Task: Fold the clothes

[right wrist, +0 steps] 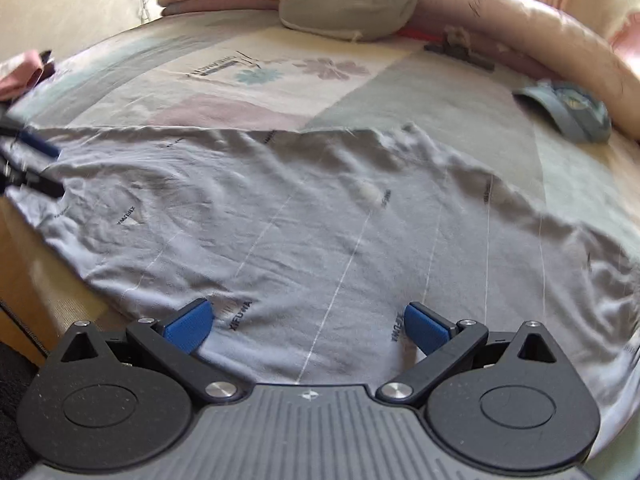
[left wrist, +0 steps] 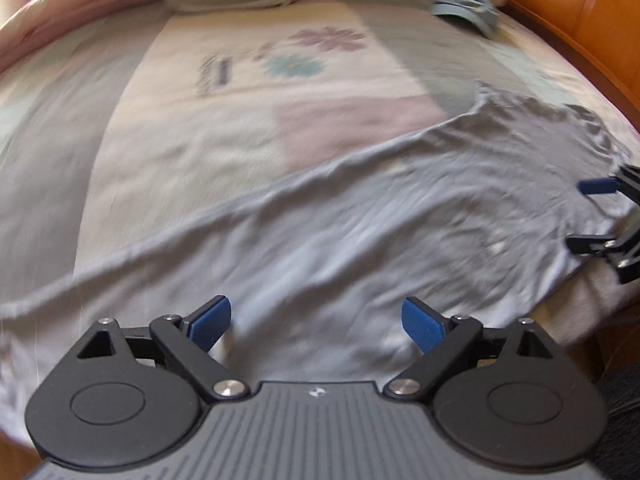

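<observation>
Bed (right wrist: 460, 92) with patchwork floral sheet, grey garment (right wrist: 320, 216) lay spread flat across bed's near edge, grey cushion (right wrist: 348, 4) at bed's far side, left gripper (left wrist: 316, 322) and right gripper (right wrist: 308, 326) hovered over garment, both wide open, empty

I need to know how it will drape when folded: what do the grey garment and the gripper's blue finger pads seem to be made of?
The grey garment looks like thin, matte knit cotton or a blend: soft wrinkles, pale lines, printed lettering. It lies limp on the bed. The blue finger pads look like hard, ribbed plastic, possibly printed; rubber can't be ruled out.
</observation>
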`<state>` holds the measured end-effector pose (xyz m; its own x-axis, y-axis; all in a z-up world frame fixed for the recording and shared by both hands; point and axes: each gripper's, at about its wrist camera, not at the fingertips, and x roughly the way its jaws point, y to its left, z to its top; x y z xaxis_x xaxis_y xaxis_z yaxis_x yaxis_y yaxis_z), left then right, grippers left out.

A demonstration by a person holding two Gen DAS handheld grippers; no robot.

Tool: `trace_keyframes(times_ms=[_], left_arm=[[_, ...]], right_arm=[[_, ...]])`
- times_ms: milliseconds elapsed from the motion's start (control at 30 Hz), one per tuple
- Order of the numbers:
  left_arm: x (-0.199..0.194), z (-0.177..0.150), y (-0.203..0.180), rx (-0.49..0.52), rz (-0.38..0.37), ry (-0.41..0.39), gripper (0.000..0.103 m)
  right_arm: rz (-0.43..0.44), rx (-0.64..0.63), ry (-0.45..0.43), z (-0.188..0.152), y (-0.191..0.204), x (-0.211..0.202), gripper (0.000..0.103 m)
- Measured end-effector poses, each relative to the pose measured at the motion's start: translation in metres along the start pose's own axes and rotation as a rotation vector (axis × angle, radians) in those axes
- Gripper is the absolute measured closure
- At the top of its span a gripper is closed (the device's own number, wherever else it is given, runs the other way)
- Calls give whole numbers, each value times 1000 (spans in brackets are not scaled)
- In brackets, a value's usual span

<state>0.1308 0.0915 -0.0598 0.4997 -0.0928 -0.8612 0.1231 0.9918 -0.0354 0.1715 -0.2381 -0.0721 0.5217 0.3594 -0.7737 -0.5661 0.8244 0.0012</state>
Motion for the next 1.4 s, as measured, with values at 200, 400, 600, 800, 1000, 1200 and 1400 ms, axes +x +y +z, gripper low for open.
trace_keyframes(times_ms=[200,400,600,800,1000,1200,1400], left_arm=[[-5,10,3,-21,-64,-69,11],[23,31,4,-77,-207,-108,10],[32,54,12,-124,-202,-122,10],[14,50,-2,-125,-299,-136,10],[38,52,-12,-98,-231,-143,10],[34,67,-5,-123,-207,-164,10],[2,47,11,-116,-155,-169,9]], right_arm=[[-9,4,24,4,2,2,0],[-13,13,53,7,2,4,0],[-28,29,52,7,4,3,0],[-29,35,45,6,3,3,0],[-30,42,47,8,3,5,0],[-38,46,40,6,5,4,0],[-2,68,80,19,4,-2,0]])
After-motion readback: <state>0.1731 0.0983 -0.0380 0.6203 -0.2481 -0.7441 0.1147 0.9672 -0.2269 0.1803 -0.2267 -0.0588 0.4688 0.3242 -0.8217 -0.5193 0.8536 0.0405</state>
